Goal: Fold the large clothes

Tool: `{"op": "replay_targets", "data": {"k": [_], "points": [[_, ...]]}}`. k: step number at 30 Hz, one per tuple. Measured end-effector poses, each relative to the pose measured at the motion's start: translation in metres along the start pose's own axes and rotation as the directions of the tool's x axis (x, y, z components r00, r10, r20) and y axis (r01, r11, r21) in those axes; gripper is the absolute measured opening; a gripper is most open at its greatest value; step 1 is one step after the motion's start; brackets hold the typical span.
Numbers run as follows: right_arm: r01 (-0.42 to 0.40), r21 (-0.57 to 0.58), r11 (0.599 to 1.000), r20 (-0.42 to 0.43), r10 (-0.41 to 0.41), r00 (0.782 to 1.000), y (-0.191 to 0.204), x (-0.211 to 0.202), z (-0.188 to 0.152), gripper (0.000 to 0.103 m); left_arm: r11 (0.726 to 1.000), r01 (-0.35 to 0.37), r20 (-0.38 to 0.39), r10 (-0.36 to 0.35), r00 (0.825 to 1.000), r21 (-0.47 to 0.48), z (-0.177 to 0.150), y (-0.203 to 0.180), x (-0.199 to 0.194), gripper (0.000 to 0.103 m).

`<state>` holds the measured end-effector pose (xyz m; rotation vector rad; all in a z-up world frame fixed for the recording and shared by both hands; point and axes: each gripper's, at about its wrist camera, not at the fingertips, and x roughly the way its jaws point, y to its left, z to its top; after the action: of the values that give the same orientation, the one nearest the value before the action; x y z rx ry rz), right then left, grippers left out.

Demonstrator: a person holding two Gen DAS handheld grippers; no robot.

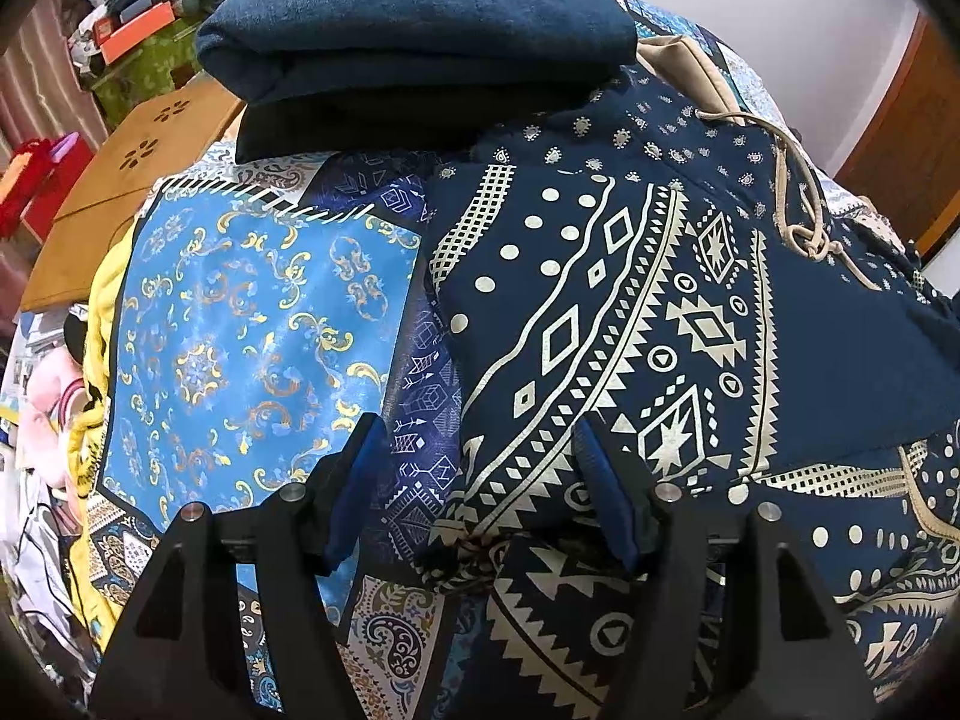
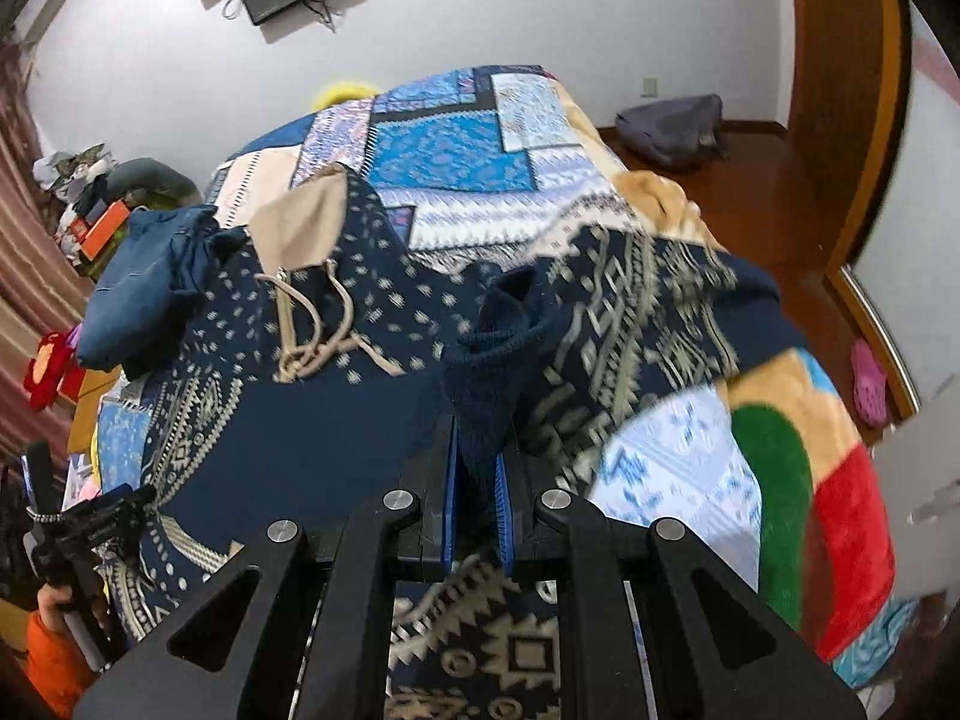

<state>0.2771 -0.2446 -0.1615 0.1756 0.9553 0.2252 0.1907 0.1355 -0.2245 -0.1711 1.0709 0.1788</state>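
Hoodie: I see the navy patterned hoodie [image 1: 630, 324] spread on the bed's patchwork quilt [image 1: 252, 336].
Right gripper [image 2: 478, 474]: fingers clenched on the ribbed cuff [image 2: 486, 354], sleeve running toward 1 o'clock.
Left gripper [image 1: 480, 492]: fingers released, nothing between them; hoodie edge at 12 o'clock, just ahead.

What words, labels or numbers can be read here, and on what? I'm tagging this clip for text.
None can be read.
Yellow cloth: dark print along its edge, too small and warped to read.
Orange box: no lettering legible.
Patterned hoodie: shapes only, no letters.
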Motion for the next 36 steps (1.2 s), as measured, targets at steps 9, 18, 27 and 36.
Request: {"op": "replay_targets", "data": {"k": [9, 18, 27, 36], "points": [[0.059, 0.002, 0.998, -0.052, -0.058, 0.997, -0.015, -0.007, -0.011, 0.023, 0.997, -0.045, 0.017, 0.044, 0.999, 0.061, 0.006, -0.013, -0.011, 0.064], [0.063, 0.032, 0.997, 0.06, -0.065, 0.996, -0.032, -0.043, 0.004, 0.042, 0.992, 0.005, 0.158, -0.026, 0.987, 0.128, 0.037, -0.046, -0.066, 0.064], [0.102, 0.128, 0.987, 0.14, -0.12, 0.983, -0.074, -0.058, 0.033, 0.053, 0.975, 0.122, 0.268, -0.17, 0.948, 0.186, 0.076, -0.095, -0.108, 0.065], [0.078, 0.307, 0.949, 0.036, -0.093, 0.995, -0.138, -0.016, 0.045, 0.053, 0.96, 0.161, 0.242, -0.216, 0.946, 0.229, 0.094, -0.137, -0.087, 0.066]]}}
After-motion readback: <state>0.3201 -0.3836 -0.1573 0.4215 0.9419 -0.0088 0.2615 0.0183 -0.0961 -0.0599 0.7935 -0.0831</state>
